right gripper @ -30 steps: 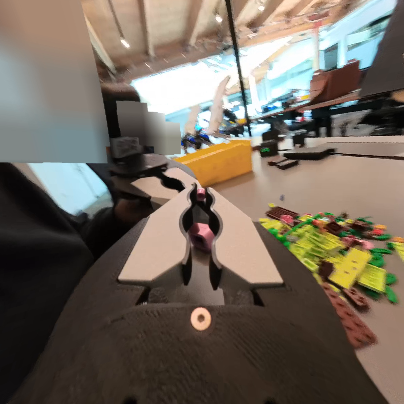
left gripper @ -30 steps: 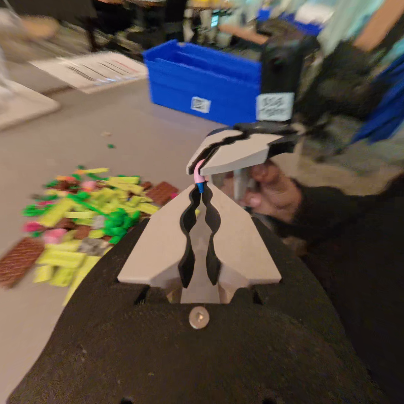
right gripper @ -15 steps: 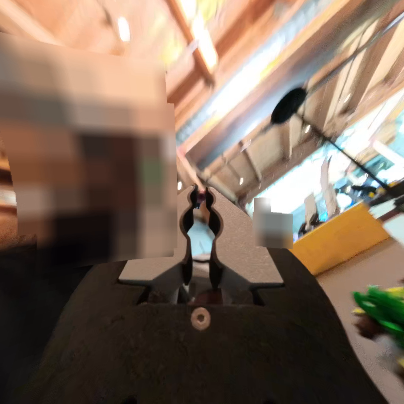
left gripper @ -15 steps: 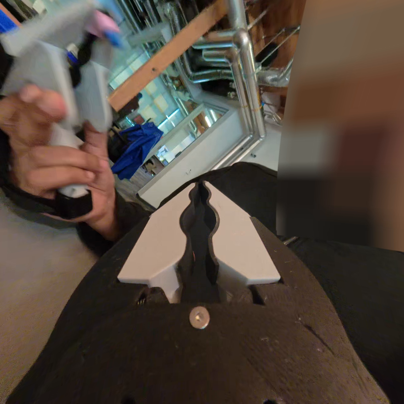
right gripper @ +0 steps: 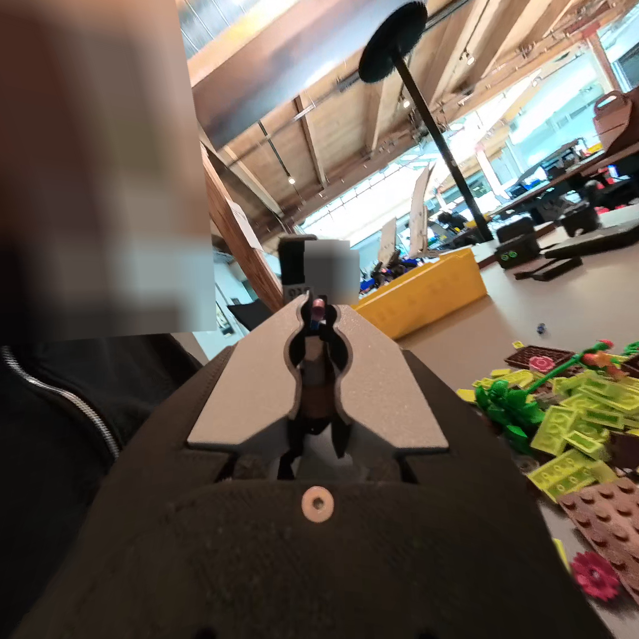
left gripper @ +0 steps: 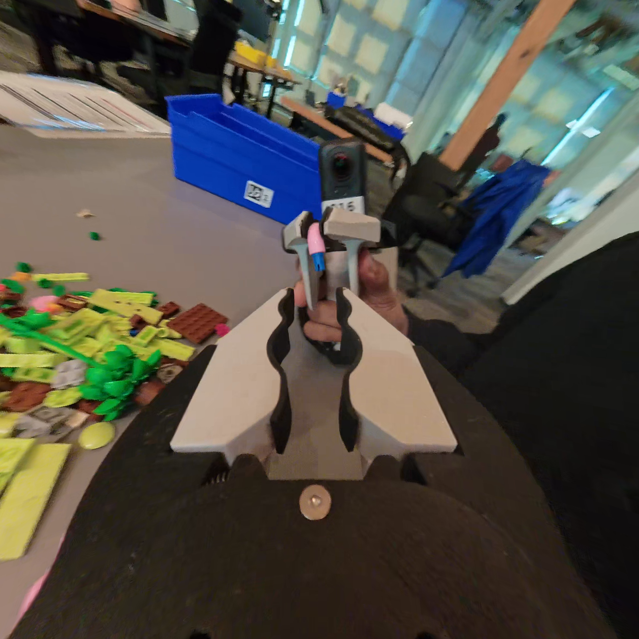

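Note:
My right gripper (right gripper: 317, 308) is shut on a small pink piece with a blue end (right gripper: 316, 313), held in the air at its fingertips. In the left wrist view the right gripper (left gripper: 321, 229) shows straight ahead in a hand, with the pink and blue piece (left gripper: 316, 246) hanging down from between its fingers. My left gripper (left gripper: 313, 296) is open and empty, with its tips just below and in front of that piece and apart from it. A pile of lime, green, brown and pink building bricks (left gripper: 86, 345) lies on the grey table, left of the left gripper and right of the right gripper (right gripper: 570, 404).
A blue bin (left gripper: 242, 162) stands on the table behind the right gripper. A yellow bin (right gripper: 425, 294) stands at the far side in the right wrist view. A brown studded plate (right gripper: 608, 518) and a red flower piece (right gripper: 594, 581) lie near the table's front. A person's dark sleeve (left gripper: 553, 380) is at the right. About 4 cm separates my left fingertips from my right. The brown studded plate (right gripper: 608, 518) is about 12 cm from my left fingertips. Look for it in the left wrist view (left gripper: 194, 325) too.
A second ago both grippers pinched the pink and blue piece tip to tip. Both then swung upward and came back down. The left has let go and opened; the right keeps the piece.

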Demonstrator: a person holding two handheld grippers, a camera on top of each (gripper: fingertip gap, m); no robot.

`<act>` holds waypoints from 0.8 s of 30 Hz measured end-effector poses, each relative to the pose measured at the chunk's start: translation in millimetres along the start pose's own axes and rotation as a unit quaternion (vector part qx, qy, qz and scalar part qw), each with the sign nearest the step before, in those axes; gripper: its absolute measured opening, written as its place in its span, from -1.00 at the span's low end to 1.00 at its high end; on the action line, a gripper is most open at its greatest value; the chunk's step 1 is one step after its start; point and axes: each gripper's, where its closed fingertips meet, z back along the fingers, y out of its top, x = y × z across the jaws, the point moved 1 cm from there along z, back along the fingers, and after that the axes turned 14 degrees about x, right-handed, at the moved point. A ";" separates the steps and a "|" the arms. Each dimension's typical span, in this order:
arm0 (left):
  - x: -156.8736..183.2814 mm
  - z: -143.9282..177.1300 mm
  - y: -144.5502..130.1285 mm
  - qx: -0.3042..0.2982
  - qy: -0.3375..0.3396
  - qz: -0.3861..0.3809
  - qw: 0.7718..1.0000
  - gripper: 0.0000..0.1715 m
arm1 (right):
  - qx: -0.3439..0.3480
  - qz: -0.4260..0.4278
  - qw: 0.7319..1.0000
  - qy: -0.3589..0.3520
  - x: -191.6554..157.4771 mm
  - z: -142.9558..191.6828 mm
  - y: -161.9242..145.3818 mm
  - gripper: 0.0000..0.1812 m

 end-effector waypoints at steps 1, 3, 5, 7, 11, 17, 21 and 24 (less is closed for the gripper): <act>-4.2 0.8 0.6 -0.003 0.021 -0.028 0.999 -0.75 | -0.010 0.015 1.000 -0.009 1.7 -0.5 -3.0 -0.96; -8.9 2.8 2.0 -0.010 0.050 -0.081 0.995 -0.78 | -0.028 0.044 0.998 -0.025 4.9 -1.0 -7.8 -0.96; -12.4 4.0 2.1 -0.022 0.074 -0.122 0.990 -0.84 | -0.044 0.075 0.995 -0.040 7.4 -1.6 -12.0 -0.96; -15.0 5.0 2.4 -0.032 0.094 -0.156 0.983 -0.89 | -0.058 0.108 0.991 -0.053 9.7 -1.8 -15.0 -0.96; -18.8 6.3 0.8 -0.050 0.118 -0.193 0.973 -0.98 | -0.081 0.162 0.982 -0.061 9.4 -2.7 -20.5 -0.96; -12.6 5.5 1.4 -0.050 0.100 -0.179 0.977 -0.99 | -0.079 0.172 0.981 -0.044 2.9 -3.3 -19.6 -0.96; -11.1 5.8 3.1 -0.047 0.099 -0.184 0.977 -0.99 | -0.067 0.140 0.987 -0.030 1.0 -4.1 -18.3 -0.96; -16.2 7.7 5.3 -0.054 0.124 -0.230 0.964 -1.00 | -0.067 0.145 0.987 -0.032 2.7 -4.5 -19.2 -0.94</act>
